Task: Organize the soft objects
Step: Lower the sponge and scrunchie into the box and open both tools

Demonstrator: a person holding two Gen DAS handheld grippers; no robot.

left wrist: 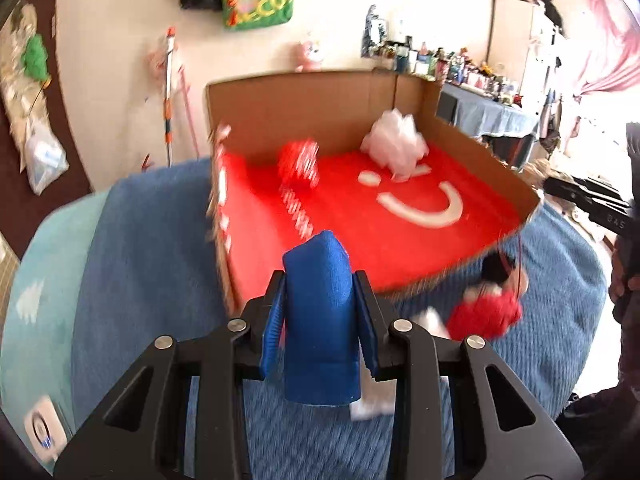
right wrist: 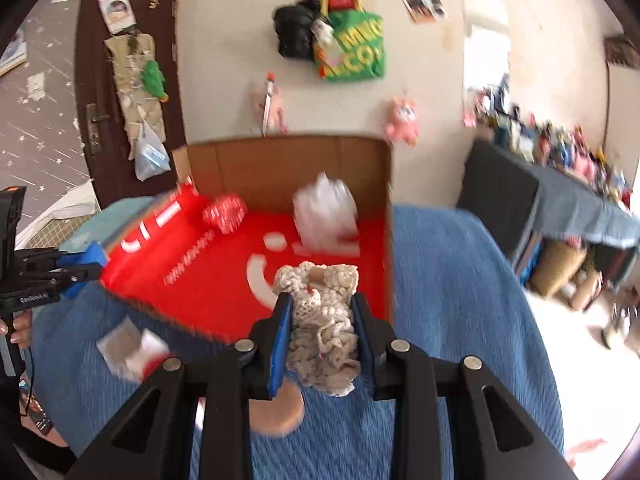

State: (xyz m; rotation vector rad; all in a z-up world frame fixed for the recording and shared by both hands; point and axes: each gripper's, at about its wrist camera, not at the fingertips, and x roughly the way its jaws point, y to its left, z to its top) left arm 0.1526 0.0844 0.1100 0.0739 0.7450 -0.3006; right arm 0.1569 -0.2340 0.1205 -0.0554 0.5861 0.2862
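An open cardboard box (left wrist: 304, 112) with a red smiley floor lies on the blue bedspread; it also shows in the right wrist view (right wrist: 288, 168). Inside it sit a white fluffy puff (left wrist: 394, 142) (right wrist: 326, 212) and a red-and-white ball (left wrist: 300, 162) (right wrist: 224, 210). My left gripper (left wrist: 320, 280) is shut on a blue soft object (left wrist: 320, 320), held just before the box's near edge. My right gripper (right wrist: 320, 300) is shut on a cream crocheted piece (right wrist: 324, 328) at the box's near right corner. A red-and-black plush (left wrist: 486, 308) lies on the bed outside the box.
A white and tan soft item (right wrist: 128, 350) lies on the bedspread (right wrist: 460, 300) left of my right gripper. A tan round object (right wrist: 280, 414) sits under my right gripper. A cluttered table (right wrist: 580, 184) stands at the right. The other gripper (right wrist: 44, 276) shows at the left edge.
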